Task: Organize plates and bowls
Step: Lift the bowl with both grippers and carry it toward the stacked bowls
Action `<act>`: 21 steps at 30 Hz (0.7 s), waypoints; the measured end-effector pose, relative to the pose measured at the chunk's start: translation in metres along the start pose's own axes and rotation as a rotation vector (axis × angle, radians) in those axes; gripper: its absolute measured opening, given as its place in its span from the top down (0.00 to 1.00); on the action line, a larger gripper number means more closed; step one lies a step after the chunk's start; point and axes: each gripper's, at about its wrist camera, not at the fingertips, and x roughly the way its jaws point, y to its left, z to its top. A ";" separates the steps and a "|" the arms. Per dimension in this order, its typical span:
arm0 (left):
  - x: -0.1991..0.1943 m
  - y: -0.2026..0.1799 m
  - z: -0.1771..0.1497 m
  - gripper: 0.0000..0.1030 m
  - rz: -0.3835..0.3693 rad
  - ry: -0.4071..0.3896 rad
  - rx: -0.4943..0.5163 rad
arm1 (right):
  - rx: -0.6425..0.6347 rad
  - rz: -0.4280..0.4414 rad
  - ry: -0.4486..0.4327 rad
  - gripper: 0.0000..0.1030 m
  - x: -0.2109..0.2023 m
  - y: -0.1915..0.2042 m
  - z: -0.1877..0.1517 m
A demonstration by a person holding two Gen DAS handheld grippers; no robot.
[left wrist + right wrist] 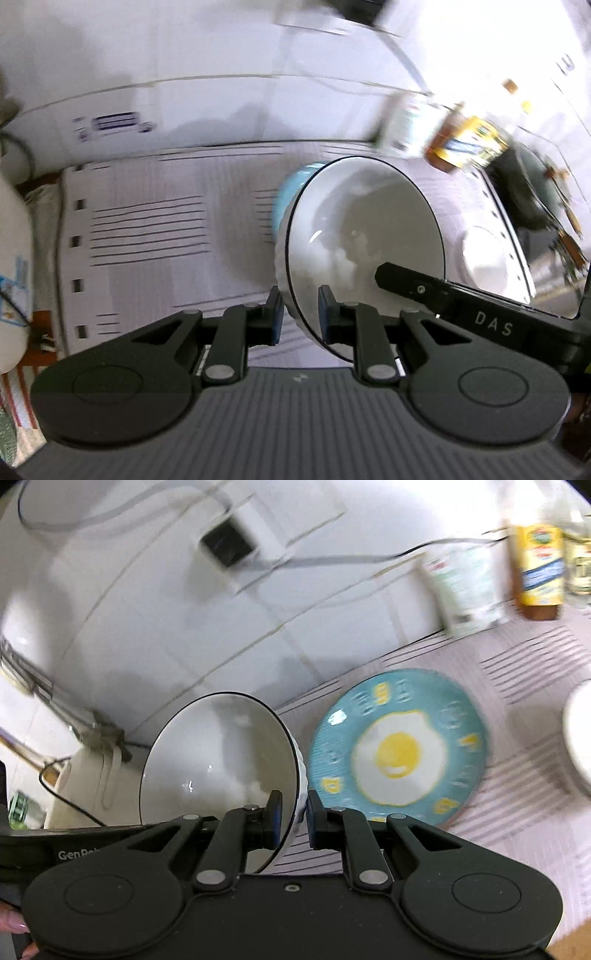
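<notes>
Lettering first: "DAS" reads in pale capitals on the black arm of my right gripper [476,306] where it crosses the left wrist view, and "GenRo…" shows, cut off, on the black body at the lower left of the right wrist view. The yellow-labelled amber bottle [541,568] and the white carton [465,590] beside it carry print too blurred to read.

Both my grippers are clenched on the same white bowl with a black rim [365,236] – my left gripper [299,314] pinches the rim low on one side, one pad outside the wall and one inside, and my right gripper [293,819] does the same from the opposite edge. The bowl is tilted so its mouth faces each camera, clear of the striped mat [147,229] below; nothing is in it, only glare on the glaze.

Behind the bowl lies the teal plate with a fried-egg picture [399,749], flat on the mat and holding nothing. In the left view only a sliver of teal shows past the bowl's far edge. A stack of white dishes [580,738] sits at the right edge of the mat – how many I cannot tell. White tiled wall [147,627] rises behind, with a black-faced socket and cable on it
</notes>
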 end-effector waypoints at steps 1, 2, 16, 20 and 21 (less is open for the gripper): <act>0.000 -0.012 -0.001 0.83 -0.012 0.005 0.022 | 0.003 -0.010 -0.016 0.83 -0.008 -0.005 -0.003; 0.002 -0.024 -0.001 0.83 -0.023 0.010 0.045 | 0.010 -0.023 -0.036 0.83 -0.018 -0.013 -0.004; 0.043 -0.181 0.001 0.83 -0.100 0.078 0.179 | 0.108 -0.073 -0.181 0.83 -0.119 -0.134 0.016; 0.065 -0.209 0.003 0.83 -0.104 0.098 0.156 | 0.093 -0.079 -0.179 0.83 -0.127 -0.167 0.023; 0.071 -0.217 0.004 0.83 -0.101 0.106 0.152 | 0.096 -0.080 -0.174 0.83 -0.127 -0.175 0.024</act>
